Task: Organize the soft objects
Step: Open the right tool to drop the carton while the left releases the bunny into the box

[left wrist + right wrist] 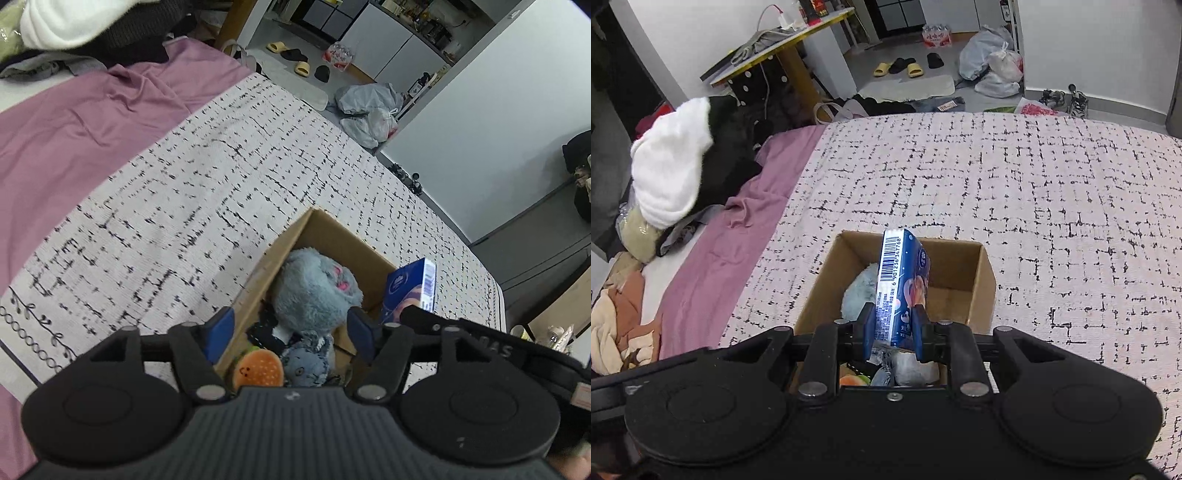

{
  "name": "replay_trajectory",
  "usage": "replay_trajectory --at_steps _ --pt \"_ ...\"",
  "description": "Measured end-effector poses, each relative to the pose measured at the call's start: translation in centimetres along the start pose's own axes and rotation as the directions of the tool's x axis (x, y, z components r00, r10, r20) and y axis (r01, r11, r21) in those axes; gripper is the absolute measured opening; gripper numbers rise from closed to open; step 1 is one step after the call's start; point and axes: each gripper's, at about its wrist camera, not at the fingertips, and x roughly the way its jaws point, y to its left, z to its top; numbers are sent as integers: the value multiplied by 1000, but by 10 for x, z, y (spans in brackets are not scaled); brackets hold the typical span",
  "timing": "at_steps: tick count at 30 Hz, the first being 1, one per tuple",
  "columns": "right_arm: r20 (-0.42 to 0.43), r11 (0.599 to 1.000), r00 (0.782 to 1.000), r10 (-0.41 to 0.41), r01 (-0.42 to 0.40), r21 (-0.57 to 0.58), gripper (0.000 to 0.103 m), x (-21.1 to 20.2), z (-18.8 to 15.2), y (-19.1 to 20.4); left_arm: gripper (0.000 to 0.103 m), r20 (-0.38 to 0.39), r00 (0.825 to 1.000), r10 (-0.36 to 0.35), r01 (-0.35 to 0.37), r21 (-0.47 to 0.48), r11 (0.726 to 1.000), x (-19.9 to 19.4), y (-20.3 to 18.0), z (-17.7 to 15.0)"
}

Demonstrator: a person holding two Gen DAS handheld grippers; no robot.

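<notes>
A cardboard box [317, 229] [986, 280] sits on the patterned bed cover. Inside lie a grey-blue plush [314, 291] [860, 295], a small burger plush [258, 369], a denim-look plush [306, 362] and a dark item. My right gripper [892, 332] is shut on a blue tissue pack [903, 284], held upright over the box; the pack also shows in the left wrist view [410, 288]. My left gripper [291, 328] is open and empty, just above the near end of the box.
A purple sheet [74, 122] [713, 258] covers the bed's left side, with a pile of clothes and a white blanket [672, 162] beyond it. Slippers [897, 68], plastic bags [993, 62] and shoes lie on the floor past the bed.
</notes>
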Motion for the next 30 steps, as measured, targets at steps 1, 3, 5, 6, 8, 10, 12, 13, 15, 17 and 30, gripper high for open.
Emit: replay_trajectory --at_steps 1,3,5,6,8,10,12,13,15,17,30 --pt "-1 1000 1000 -10 10 1 21 3 -1 0 70 4 1000 4 -4 2 1000 -2 1 0" --pt "-14 1000 1000 -20 20 16 23 10 -2 -2 73 11 1000 11 -11 10 1000 -5 2 1" --pt "-33 999 999 -33 34 39 27 16 -3 -6 79 12 1000 17 -17 16 1000 -7 3 1" --pt "-40 998 998 -44 46 49 38 17 -3 -7 80 12 1000 17 -18 16 1000 -8 4 1" --pt "-27 996 998 -57 59 61 51 13 -7 -9 81 19 1000 23 -24 17 1000 -11 5 0" --pt "-12 997 998 -57 58 56 57 6 -10 -8 83 36 999 34 -35 31 999 -14 3 0" --pt "-10 997 998 -56 57 58 63 0 -12 -9 86 48 998 34 -36 33 999 -17 2 -1" --pt "-7 997 998 -56 57 59 69 -5 -13 -10 88 53 998 24 -25 26 999 -18 1 -1" --pt "10 996 998 -63 62 60 75 -14 -15 -10 91 67 998 -15 15 12 1000 -23 1 -3" --pt "30 996 998 -64 62 65 81 -23 -17 -12 92 77 996 -32 31 14 999 -27 -1 -7" --pt "114 988 993 -40 22 153 89 -76 -47 -32 92 117 993 17 -34 145 989 -62 -22 -33"
